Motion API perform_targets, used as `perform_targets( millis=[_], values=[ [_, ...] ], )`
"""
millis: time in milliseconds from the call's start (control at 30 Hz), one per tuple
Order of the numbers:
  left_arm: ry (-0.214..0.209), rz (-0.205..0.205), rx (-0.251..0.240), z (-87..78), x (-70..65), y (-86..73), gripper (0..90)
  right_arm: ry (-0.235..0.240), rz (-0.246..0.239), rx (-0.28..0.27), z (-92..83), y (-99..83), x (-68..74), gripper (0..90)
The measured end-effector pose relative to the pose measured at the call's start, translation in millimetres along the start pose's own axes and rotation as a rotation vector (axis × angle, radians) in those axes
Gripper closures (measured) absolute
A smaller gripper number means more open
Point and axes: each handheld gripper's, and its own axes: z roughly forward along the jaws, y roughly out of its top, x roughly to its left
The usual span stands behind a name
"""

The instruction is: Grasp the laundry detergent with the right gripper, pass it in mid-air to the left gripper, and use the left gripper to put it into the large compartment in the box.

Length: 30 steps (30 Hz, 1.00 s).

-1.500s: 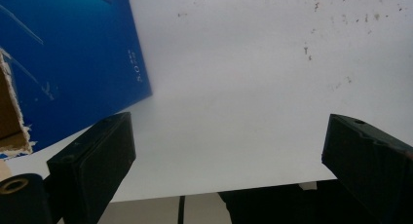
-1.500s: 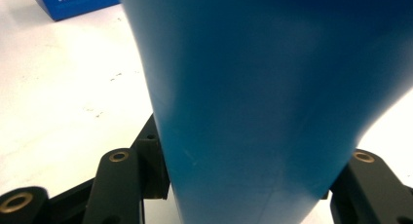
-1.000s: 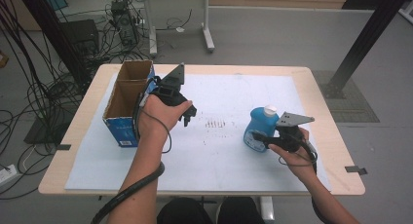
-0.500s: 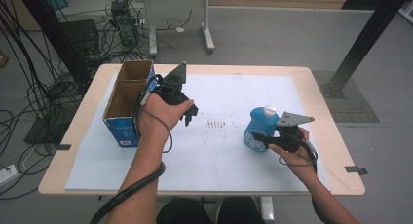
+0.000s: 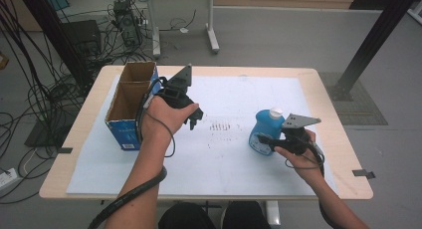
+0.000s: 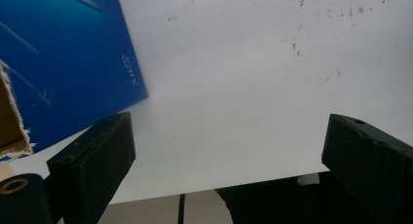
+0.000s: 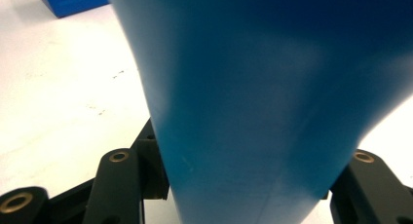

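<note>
Still no change: bottle point(image 5: 263, 132) gripped.

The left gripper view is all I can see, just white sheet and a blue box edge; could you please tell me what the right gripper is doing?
Observer: The right gripper is shut on the blue bottle.
Operator: Is the bottle upright?
Observer: Yes, upright, white cap on top.
Operator: Where is my left gripper?
Observer: The left gripper hangs open beside the cardboard box, holding nothing.
</note>
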Motion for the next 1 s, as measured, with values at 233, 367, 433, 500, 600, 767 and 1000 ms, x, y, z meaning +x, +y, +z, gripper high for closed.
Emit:
perform_targets(
  millis=[233, 367, 433, 500, 600, 767, 1000],
  values=[
    [-0.001, 0.029, -0.004, -13.3, 2.0, 2.2, 5.9, 0.035, 0.000, 0.025, 2.4, 10.7, 1.2, 43.5],
    [0.001, 0.055, -0.014, -24.6, 3.3, 3.7, 6.0, 0.053, 0.004, 0.032, 2.2, 23.5, 0.2, 43.5],
    [0.007, 0.070, -0.014, -30.2, 3.8, 4.7, 5.9, 0.058, 0.002, 0.032, 1.1, 31.7, -1.4, 43.5],
    [-0.003, 0.084, -0.021, -35.4, 4.6, 6.5, 5.8, 0.069, 0.008, 0.032, -0.2, 40.0, -3.7, 43.5],
    [-0.008, 0.098, -0.024, -38.5, 5.5, 8.2, 5.7, 0.083, 0.014, 0.038, -0.8, 48.2, -6.0, 43.5],
    [-0.016, 0.182, -0.038, -53.2, 6.2, 16.3, 5.6, 0.109, -0.001, 0.066, 2.5, 71.2, -12.8, 43.5],
    [-0.008, 0.312, -0.083, -80.0, 3.0, 26.9, 5.8, 0.159, -0.009, 0.093, 11.9, 96.2, -19.2, 43.5]
  ],
)
